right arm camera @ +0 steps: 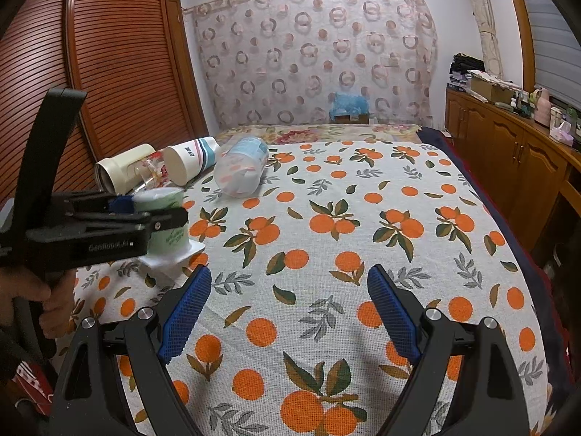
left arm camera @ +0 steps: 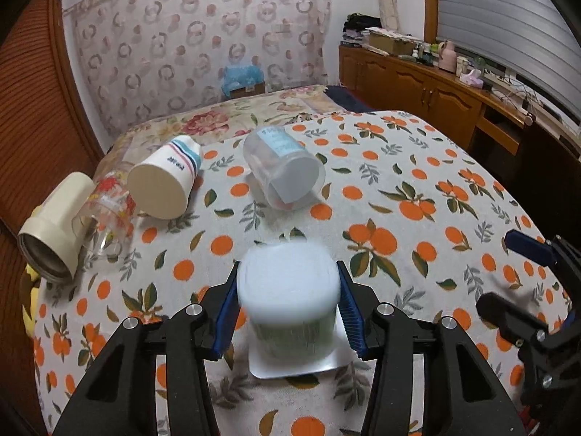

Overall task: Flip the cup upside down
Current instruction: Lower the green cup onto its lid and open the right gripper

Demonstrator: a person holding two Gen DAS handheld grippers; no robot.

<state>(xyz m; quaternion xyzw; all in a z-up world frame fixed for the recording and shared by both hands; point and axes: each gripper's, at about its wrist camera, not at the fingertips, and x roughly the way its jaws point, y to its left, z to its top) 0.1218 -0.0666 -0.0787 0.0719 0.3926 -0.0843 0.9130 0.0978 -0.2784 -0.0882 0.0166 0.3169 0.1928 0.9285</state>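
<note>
My left gripper is shut on a green and white plastic cup. The cup stands upside down, its square rim down on the orange-print cloth and its white base up. It is blurred in the left wrist view. In the right wrist view the same cup sits between the left gripper's fingers at the left. My right gripper is open and empty above bare cloth, to the right of the cup.
Several cups lie on their sides at the far left: a clear plastic jar, a striped white cup, a floral glass and a cream flask. A wooden sideboard runs along the right. A slatted wardrobe stands left.
</note>
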